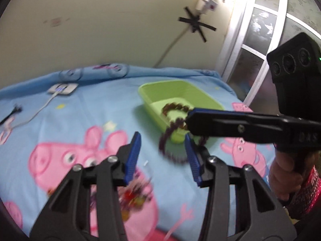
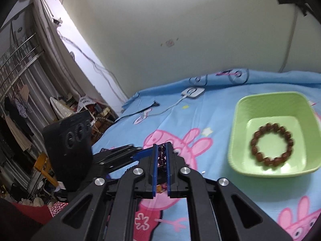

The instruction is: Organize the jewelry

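Left gripper (image 1: pixel 162 140), lower centre of the left wrist view: jaws spread wide, nothing between the blue pads (image 1: pixel 133 156); raised over the cartoon-pig bedsheet (image 1: pixel 84 112).

Right gripper (image 2: pixel 162 150), lower centre of its own view: jaws nearly together, clamped on a dark purple bead bracelet (image 2: pixel 161 156). In the left wrist view, enters from the right edge, tip (image 1: pixel 189 120) at centre frame, the purple loop (image 1: pixel 170 142) dangling below it, just in front of the near corner of the green tray (image 1: pixel 152 88).

Green tray on the sheet, right side of the right wrist view (image 2: pixel 240 108). Brown bead bracelet (image 2: pixel 270 146) flat on the tray floor.

Blurred cluster of red and yellow jewelry (image 1: pixel 134 196) on the sheet, bottom centre of the left view, partly behind the left finger.

White charger with cable (image 1: pixel 63 88), upper left of the sheet.
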The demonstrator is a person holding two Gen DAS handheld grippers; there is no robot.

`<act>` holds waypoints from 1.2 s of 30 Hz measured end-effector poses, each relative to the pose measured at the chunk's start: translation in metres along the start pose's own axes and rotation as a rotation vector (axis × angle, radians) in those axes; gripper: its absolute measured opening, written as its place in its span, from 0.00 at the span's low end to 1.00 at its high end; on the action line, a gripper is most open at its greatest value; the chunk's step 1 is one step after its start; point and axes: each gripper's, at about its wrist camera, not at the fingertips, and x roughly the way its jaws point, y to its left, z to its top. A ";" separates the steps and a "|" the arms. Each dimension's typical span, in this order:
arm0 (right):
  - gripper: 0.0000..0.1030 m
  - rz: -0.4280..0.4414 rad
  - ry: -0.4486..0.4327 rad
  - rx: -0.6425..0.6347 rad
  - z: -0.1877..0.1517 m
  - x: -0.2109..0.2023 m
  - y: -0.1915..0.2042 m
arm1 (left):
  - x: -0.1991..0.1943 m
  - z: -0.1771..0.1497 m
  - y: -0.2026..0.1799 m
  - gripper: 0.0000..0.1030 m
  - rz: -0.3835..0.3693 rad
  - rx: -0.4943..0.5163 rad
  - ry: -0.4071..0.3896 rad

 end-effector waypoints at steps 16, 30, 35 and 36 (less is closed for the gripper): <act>0.00 -0.180 -0.130 0.158 0.005 -0.050 -0.113 | 0.117 0.057 -0.058 0.07 -0.031 0.100 0.117; 0.18 -0.294 -0.264 0.174 -0.015 -0.067 -0.135 | 0.055 0.048 0.000 0.43 0.147 0.009 0.024; 0.18 -0.229 -0.240 0.101 -0.013 -0.058 -0.104 | -0.011 0.013 0.074 0.43 0.358 -0.114 0.024; 0.18 -0.216 -0.225 0.087 -0.013 -0.055 -0.098 | -0.026 0.001 0.091 0.43 0.408 -0.147 0.028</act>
